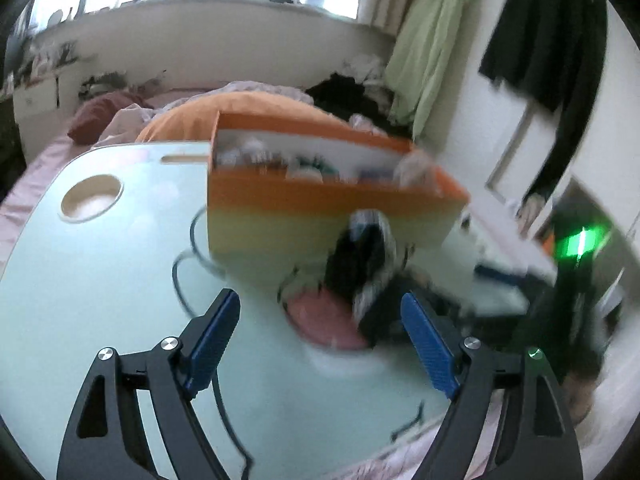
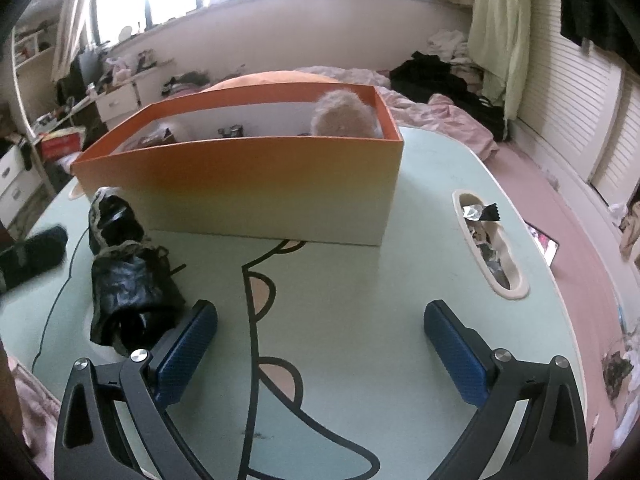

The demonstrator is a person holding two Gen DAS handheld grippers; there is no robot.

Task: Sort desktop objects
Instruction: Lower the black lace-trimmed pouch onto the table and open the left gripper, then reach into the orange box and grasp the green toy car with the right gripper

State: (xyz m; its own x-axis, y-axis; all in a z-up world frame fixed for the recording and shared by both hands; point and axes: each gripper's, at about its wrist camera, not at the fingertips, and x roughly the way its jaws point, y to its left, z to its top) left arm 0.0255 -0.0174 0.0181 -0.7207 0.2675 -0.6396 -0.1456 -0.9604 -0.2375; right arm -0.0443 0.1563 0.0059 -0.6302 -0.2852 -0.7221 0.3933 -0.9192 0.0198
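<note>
Orange box (image 2: 240,184) on desk (image 2: 360,300): partly filled. Black lace-trimmed garment (image 2: 128,296) unsorted, beside box. Left gripper (image 1: 320,320), right gripper (image 2: 320,328): both spread apart, empty.

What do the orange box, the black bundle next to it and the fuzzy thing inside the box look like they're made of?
The orange box looks like matte cardboard: thin flat walls, white inside, orange fading to cream. The black bundle seems to be crinkled glossy fabric or faux leather with pale lacy edging; hard to tell. The fuzzy thing looks like soft beige plush or wool, with a hazy outline.
</note>
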